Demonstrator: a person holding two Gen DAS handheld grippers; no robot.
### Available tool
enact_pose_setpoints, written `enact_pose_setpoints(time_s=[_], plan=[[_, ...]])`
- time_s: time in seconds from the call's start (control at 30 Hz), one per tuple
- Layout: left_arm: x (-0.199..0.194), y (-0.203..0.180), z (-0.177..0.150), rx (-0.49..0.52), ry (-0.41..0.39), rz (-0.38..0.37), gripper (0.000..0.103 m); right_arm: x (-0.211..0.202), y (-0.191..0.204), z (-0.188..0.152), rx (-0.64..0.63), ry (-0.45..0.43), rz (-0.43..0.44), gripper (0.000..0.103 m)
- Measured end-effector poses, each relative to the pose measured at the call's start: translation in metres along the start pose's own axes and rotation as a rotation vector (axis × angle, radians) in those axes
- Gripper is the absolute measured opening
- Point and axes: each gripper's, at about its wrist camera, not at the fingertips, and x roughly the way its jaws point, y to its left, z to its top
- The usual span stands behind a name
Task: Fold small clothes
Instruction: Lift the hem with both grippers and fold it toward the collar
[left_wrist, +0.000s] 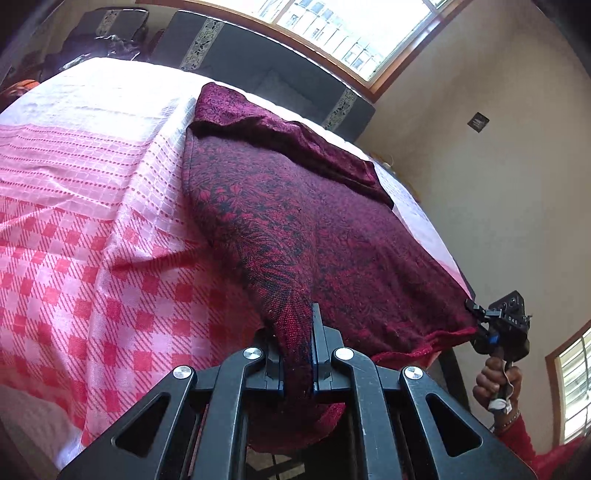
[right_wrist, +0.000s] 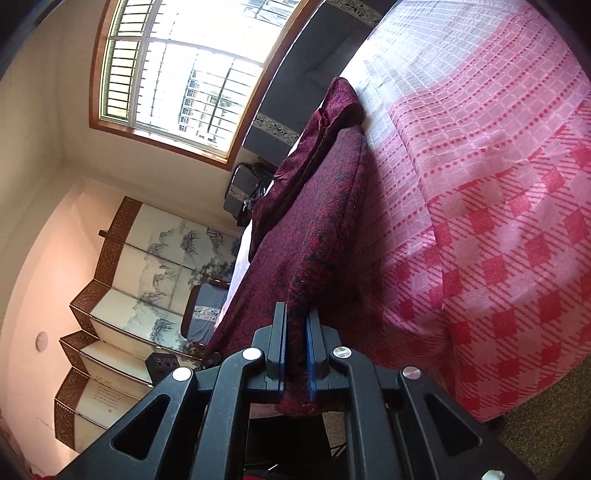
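Note:
A dark red patterned garment (left_wrist: 314, 221) lies spread on a bed covered with a pink checked sheet (left_wrist: 92, 221). A folded part lies across its far end. My left gripper (left_wrist: 297, 332) is shut on one near corner of the garment, bunched between the fingers. My right gripper (left_wrist: 480, 317) shows at the right in the left wrist view, shut on the other near corner. In the right wrist view my right gripper (right_wrist: 295, 332) clamps the garment (right_wrist: 306, 221), which stretches away over the sheet (right_wrist: 498, 184).
A dark headboard (left_wrist: 258, 62) and a window (left_wrist: 351, 33) stand beyond the bed. A painted folding screen (right_wrist: 147, 277) and a dark chair (right_wrist: 207, 314) stand to the side. A brown carpet (right_wrist: 546, 424) lies below the bed edge.

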Motion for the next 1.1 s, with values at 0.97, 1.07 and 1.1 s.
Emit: enact_pose_setpoints(time_s=[0.97, 1.07, 1.1], plan=[[0.051, 0.002, 0.248, -0.045, -0.156, -0.005, 0.010, 0.091, 0.053, 0.239, -0.001, -0.080, -0.020, 0.009], [0.084, 0.018, 0.266, -0.072, -0.140, 0.027, 0.010, 0.114, 0.034, 0.256, 0.031, -0.074, -0.034, 0.009], [0.095, 0.023, 0.271, -0.081, -0.130, 0.033, 0.010, 0.121, 0.027, 0.261, 0.044, -0.073, -0.040, 0.009]])
